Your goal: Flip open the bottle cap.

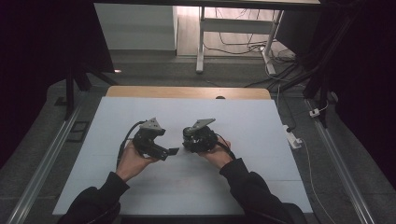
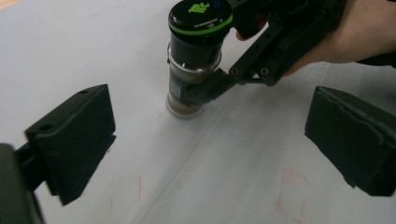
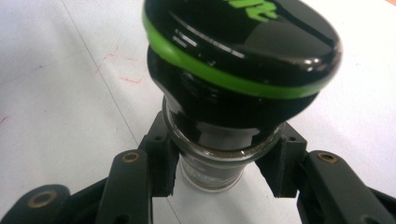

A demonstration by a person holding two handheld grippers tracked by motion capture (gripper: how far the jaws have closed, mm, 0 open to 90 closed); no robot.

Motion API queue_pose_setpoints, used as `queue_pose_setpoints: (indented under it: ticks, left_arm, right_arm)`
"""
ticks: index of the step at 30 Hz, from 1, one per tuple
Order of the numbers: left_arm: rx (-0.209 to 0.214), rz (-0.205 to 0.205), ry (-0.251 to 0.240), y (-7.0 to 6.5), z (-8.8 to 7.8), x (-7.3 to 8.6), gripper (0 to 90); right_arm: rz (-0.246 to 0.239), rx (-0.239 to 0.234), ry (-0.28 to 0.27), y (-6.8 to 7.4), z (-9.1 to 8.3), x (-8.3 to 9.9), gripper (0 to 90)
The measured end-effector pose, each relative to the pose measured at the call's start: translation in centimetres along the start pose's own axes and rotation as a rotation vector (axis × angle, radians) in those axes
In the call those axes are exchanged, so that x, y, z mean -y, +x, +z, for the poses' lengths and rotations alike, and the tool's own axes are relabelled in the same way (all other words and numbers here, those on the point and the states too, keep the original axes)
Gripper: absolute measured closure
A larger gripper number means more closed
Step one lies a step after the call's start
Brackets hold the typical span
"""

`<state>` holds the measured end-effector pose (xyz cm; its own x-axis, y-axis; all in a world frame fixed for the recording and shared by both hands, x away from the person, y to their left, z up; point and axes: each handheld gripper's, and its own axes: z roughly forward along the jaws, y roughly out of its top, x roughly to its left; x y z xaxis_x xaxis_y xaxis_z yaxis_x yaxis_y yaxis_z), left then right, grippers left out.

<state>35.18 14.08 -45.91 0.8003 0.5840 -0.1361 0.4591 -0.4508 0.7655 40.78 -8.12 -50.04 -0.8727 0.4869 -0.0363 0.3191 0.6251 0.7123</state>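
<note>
Left gripper view: right hand-held gripper [image 2: 205,91] pinches a glass jar [image 2: 189,79] with a black, green-ringed lid [image 2: 201,16], brown contents low inside, standing on the bench [image 2: 84,42]. Left hand-held gripper [image 2: 210,144], jaws spread, faces it.

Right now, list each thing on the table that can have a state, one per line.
Jar: upright on the table, clamped around its glass body.
Lid: black with a green ring, on the jar.
Right gripper: shut on the jar, below the lid.
Left gripper: open, nothing between its jaws, apart from the jar.
Table: white top, faint red marks.
</note>
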Motion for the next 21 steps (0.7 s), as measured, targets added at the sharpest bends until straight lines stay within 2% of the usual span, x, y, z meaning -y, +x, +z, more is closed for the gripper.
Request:
queue_pose_setpoints:
  ticks: [2,7,11,17,18,21]
  left_arm:
    - [-0.002,0.015,0.003,0.1,0.4,-0.2,12.5]
    - [0.002,0.033,0.012,0.3,1.1,-0.5,38.9]
    - [-0.004,0.046,0.021,0.1,1.6,-0.9,56.0]
    - [0.012,0.063,0.034,-0.3,2.3,-1.4,85.2]
    - [0.010,0.066,0.038,-0.4,2.4,-1.4,88.5]
    - [0.016,0.071,0.057,-0.5,2.8,-1.5,88.7]
  right_arm:
    - [0.000,0.000,0.000,0.0,0.0,0.0,52.5]
    - [-0.004,0.000,0.001,0.0,0.0,0.0,52.5]
    - [-0.002,-0.001,0.000,0.0,0.0,0.0,52.5]
    - [-0.002,0.000,0.000,0.0,0.0,0.0,52.5]
    - [-0.002,0.001,0.000,0.0,0.0,0.0,52.5]
    - [-0.003,0.003,0.001,0.0,0.0,0.0,52.5]
